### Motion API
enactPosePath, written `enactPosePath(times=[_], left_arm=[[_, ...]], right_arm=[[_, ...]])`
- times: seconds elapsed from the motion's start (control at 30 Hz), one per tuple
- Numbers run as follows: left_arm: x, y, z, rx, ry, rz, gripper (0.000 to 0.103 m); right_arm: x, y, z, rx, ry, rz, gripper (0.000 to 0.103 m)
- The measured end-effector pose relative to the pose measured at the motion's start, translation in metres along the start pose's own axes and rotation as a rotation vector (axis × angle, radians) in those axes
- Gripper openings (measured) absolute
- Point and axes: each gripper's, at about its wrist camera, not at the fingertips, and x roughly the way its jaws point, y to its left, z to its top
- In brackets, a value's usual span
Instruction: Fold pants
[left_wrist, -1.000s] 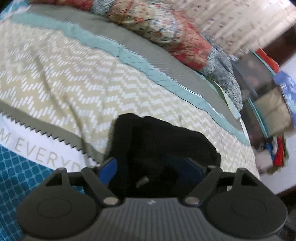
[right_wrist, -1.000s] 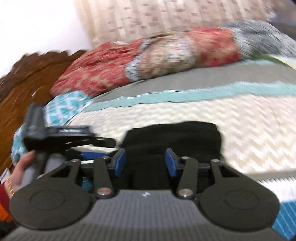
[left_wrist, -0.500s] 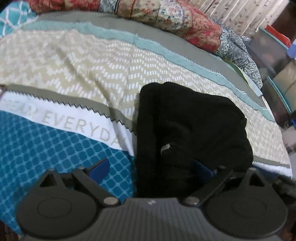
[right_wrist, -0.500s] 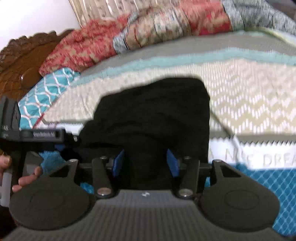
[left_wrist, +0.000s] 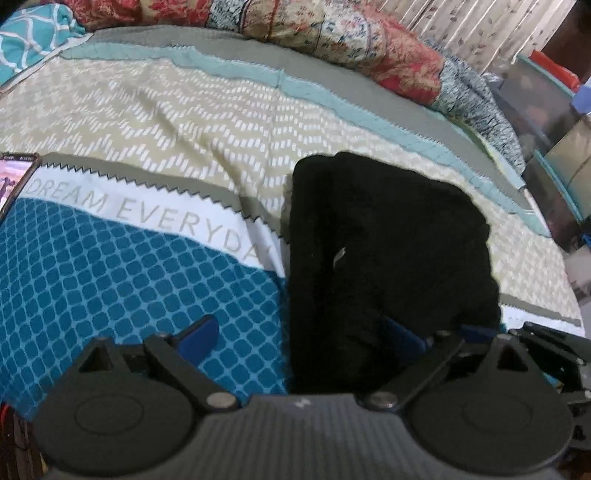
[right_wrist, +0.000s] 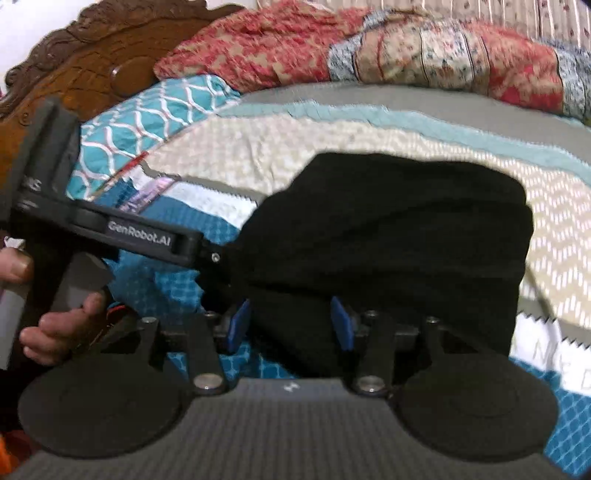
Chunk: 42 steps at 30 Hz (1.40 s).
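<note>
With the left claw (left_wrist: 303, 339) spread wide and the right claw (right_wrist: 291, 321) pinching the black pants (left_wrist: 388, 251) — I'd lower that near edge squarely, then let go.

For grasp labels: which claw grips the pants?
Right claw: both blue pads pinch the black pants. Left claw: jaws have just been opening, pants loose between them.
</note>
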Motion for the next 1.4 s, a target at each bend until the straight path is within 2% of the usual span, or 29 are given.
enactPosePath(times=[0.17, 0.37, 0.57, 0.63, 0.7, 0.77, 0.97, 1.17, 1.3, 1.4], left_arm=[[-0.017, -0.003, 0.009, 0.005, -0.049, -0.065, 0.098], [-0.016, -0.018, 0.021, 0.012, -0.08, -0.072, 0.098], [0.003, -0.025, 0.006, 0.06, -0.014, -0.03, 0.097], [0.006, -0.021, -0.002, 0.048, 0.01, -0.028, 0.097], [0.011, -0.013, -0.011, 0.016, 0.038, -0.036, 0.097], [0.011, -0.007, -0.016, -0.01, 0.045, -0.047, 0.098], [-0.001, -0.006, -0.016, 0.002, 0.018, -0.057, 0.098], [-0.018, 0.0, 0.006, -0.052, -0.048, -0.098, 0.103], [-0.011, -0.004, 0.025, -0.06, -0.05, -0.096, 0.103], [0.004, -0.016, 0.035, -0.013, -0.036, -0.093, 0.103]], right_arm=[[-0.031, -0.026, 0.004, 0.117, -0.108, -0.029, 0.051], [-0.045, -0.056, 0.005, 0.275, -0.177, -0.127, 0.052], [-0.028, -0.075, -0.008, 0.412, -0.081, -0.148, 0.052], [-0.02, -0.082, -0.015, 0.459, -0.041, -0.145, 0.052], [-0.011, -0.092, -0.024, 0.532, -0.002, -0.121, 0.058], [-0.01, -0.099, -0.029, 0.584, 0.006, -0.09, 0.06], [-0.016, -0.096, -0.03, 0.58, 0.005, -0.084, 0.065], [-0.013, -0.093, -0.029, 0.556, 0.013, -0.09, 0.072], [-0.013, -0.096, -0.029, 0.557, 0.014, -0.084, 0.073], [-0.012, -0.097, -0.029, 0.562, 0.017, -0.079, 0.075]])
